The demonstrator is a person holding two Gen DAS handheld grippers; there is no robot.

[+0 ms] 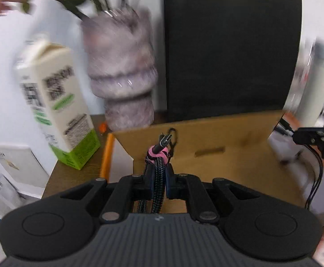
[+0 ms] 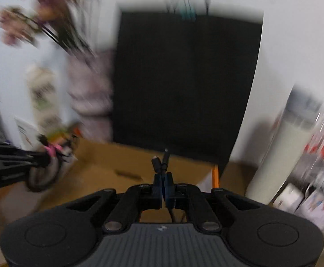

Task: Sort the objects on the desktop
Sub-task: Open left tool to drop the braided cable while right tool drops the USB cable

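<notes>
Left gripper (image 1: 158,184) is clamped tight on a black braided cable bundle with a pink band (image 1: 157,171), held over the open brown cardboard box (image 1: 224,155) in front of the black bag (image 1: 228,55). Right gripper (image 2: 163,189) pinches a thin black cable (image 2: 160,164) above the box's right edge.

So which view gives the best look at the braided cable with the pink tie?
The left wrist view: the braided cable sits sharp and centered, clamped in the left gripper, plug tip and pink tie clear. The right wrist view catches it only as a blurred loop at the left edge.
</notes>
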